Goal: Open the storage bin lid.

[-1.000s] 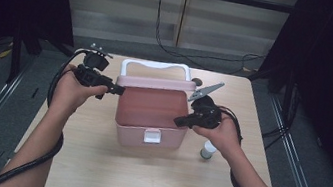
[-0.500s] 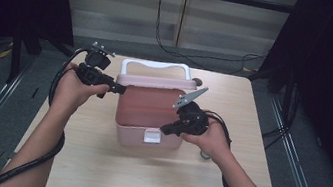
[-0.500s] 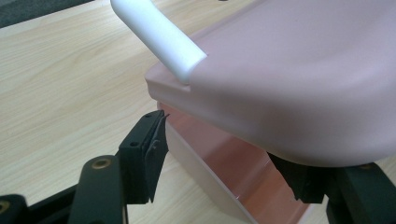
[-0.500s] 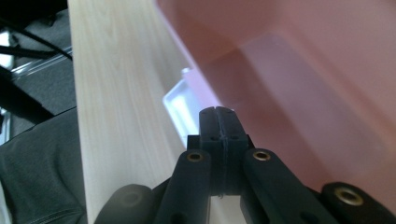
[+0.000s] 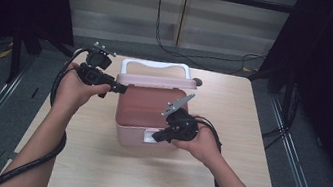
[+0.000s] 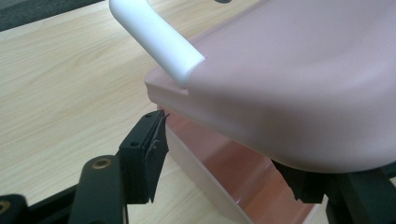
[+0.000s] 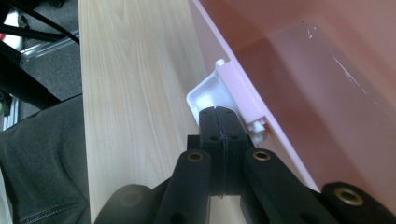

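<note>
A: High view, change against the earlier frames?

B: The right gripper has moved from the box's right side to its front wall and now sits at the white latch. The left gripper has kept its place at the lid's left edge. The box has not shifted; it stands mid-counter.

A: Materials and shapes?

B: Box: smooth pink plastic, rectangular, rounded corners. The lid is raised at the rear and carries a white handle. Counter: pale wood grain.

A: Left gripper view?

B: The lid is glossy and curved; the handle is a matt white rod. The jaws stand part-open, one on each side of the lid's edge. Whether the pads press on it cannot be told.

A: Right gripper view?

B: The right gripper has its jaws fully closed, pad against pad, nothing between them. The tips are right at the latch, a white moulded flap on the translucent pink wall.
</note>
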